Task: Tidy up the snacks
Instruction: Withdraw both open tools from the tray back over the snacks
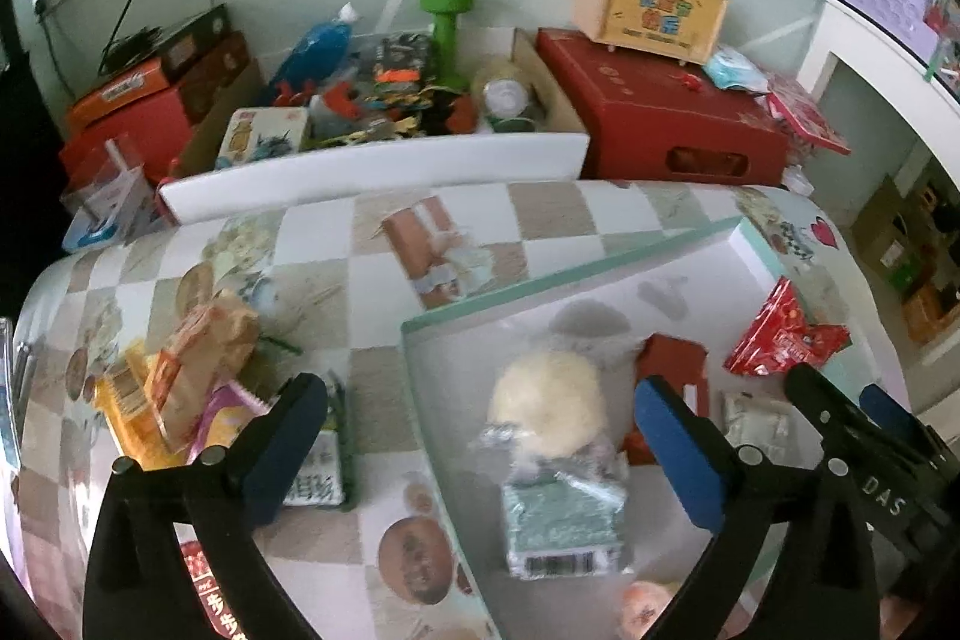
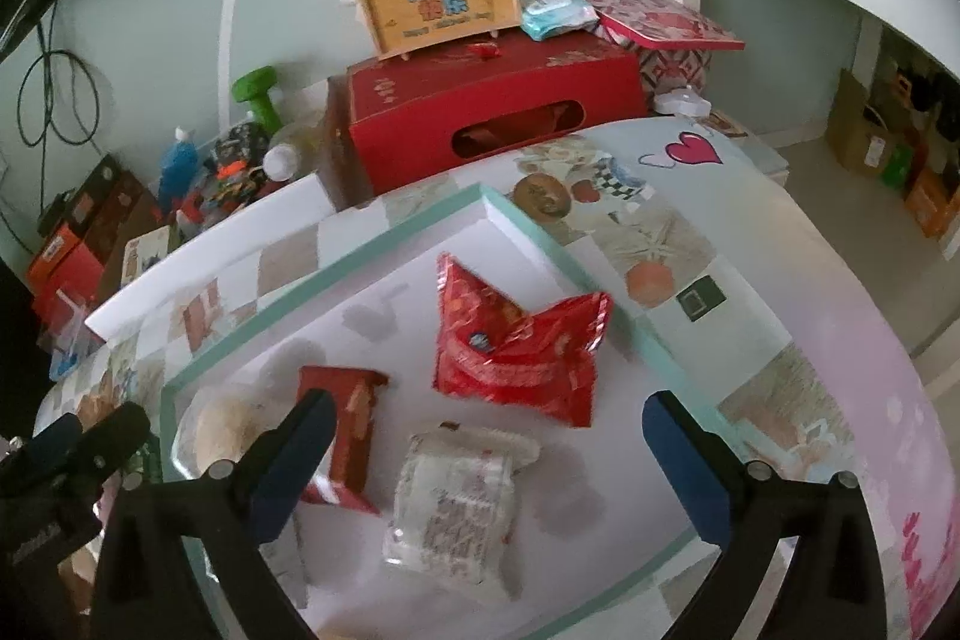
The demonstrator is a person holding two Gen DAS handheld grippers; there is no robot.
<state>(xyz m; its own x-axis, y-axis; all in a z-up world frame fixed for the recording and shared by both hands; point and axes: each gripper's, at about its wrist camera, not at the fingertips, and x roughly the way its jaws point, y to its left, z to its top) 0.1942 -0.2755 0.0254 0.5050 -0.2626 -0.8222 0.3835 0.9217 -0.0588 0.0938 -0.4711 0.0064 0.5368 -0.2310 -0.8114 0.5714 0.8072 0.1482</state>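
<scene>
Both grippers' fingers [image 1: 678, 442] spread above tray [image 2: 540, 232].

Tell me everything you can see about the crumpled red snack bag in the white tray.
The red snack bag is shiny foil-like packaging with pale printing, too blurred to read, and a small round emblem near its middle. Sealed and crumpled into a butterfly shape, it lies flat in the mint-rimmed white tray, touching no other snack. Both grippers are clear of it.

The right gripper [image 2: 480, 466], jaws spread wide, hangs over a white tray [image 2: 240, 334] holding a red snack bag [image 2: 516, 352], a white packet [image 2: 456, 508] and a red bar [image 2: 351, 436].
</scene>
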